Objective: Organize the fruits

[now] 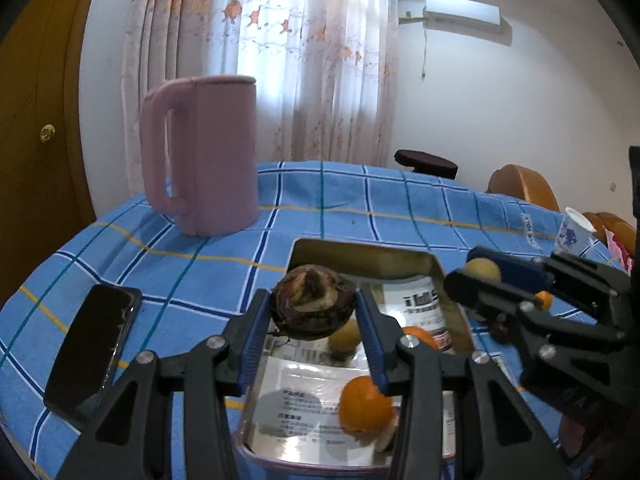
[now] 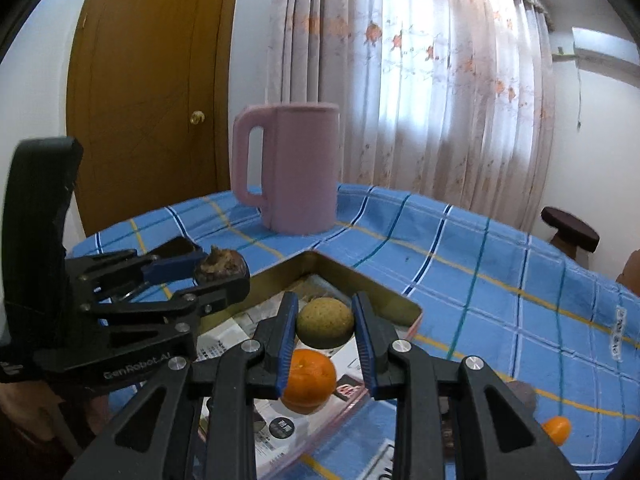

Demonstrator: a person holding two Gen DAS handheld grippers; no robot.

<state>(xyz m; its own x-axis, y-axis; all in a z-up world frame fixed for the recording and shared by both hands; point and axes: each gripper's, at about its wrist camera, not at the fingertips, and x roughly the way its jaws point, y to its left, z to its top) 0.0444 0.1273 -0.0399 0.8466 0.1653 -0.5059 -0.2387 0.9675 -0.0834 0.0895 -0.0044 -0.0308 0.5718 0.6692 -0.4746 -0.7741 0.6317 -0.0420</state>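
My left gripper (image 1: 314, 312) is shut on a dark brown round fruit (image 1: 314, 306) and holds it above the metal tin tray (image 1: 360, 254). My right gripper (image 2: 325, 320) is shut on a yellow-green round fruit (image 2: 326, 320), also above the tray (image 2: 384, 300). In the left wrist view the right gripper (image 1: 480, 274) shows at the right with its fruit (image 1: 482, 270). In the right wrist view the left gripper (image 2: 218, 270) shows at the left with the brown fruit (image 2: 220, 266). An orange (image 1: 366, 406) and a yellowish fruit (image 1: 344, 338) lie in the tray. The orange shows below my right gripper (image 2: 308, 380).
A pink jug (image 1: 204, 152) stands at the back of the blue checked tablecloth (image 1: 360, 196). A black phone (image 1: 94, 348) lies left of the tray. A small orange (image 2: 556, 430) lies on the cloth at the right. A paper cup (image 1: 574, 232) stands at the far right.
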